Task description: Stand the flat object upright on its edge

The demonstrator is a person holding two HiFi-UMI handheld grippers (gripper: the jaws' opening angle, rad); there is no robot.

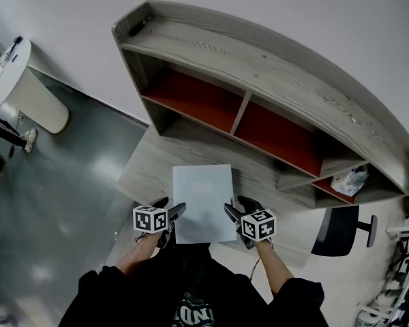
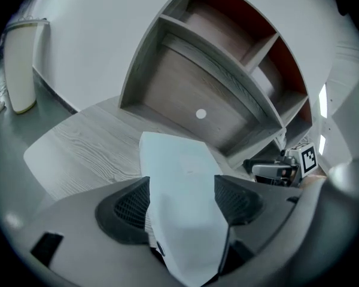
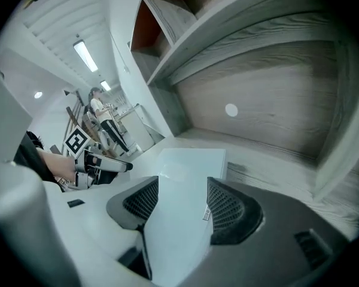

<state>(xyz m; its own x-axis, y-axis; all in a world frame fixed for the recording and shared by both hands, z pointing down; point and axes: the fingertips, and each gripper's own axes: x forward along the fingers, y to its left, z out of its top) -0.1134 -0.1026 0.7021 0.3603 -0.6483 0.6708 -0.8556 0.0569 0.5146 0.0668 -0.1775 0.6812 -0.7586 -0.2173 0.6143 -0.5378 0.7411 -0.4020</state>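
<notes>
Head view: the pale blue flat object (image 1: 203, 199) lies flat on the wooden desk (image 1: 148, 174) in front of the shelf unit (image 1: 259, 67), with the left gripper (image 1: 172, 214) and right gripper (image 1: 234, 210) at its near corners. Left gripper view: jaws spread wide, the object's near end between them, unclamped. Right gripper view: the same
</notes>
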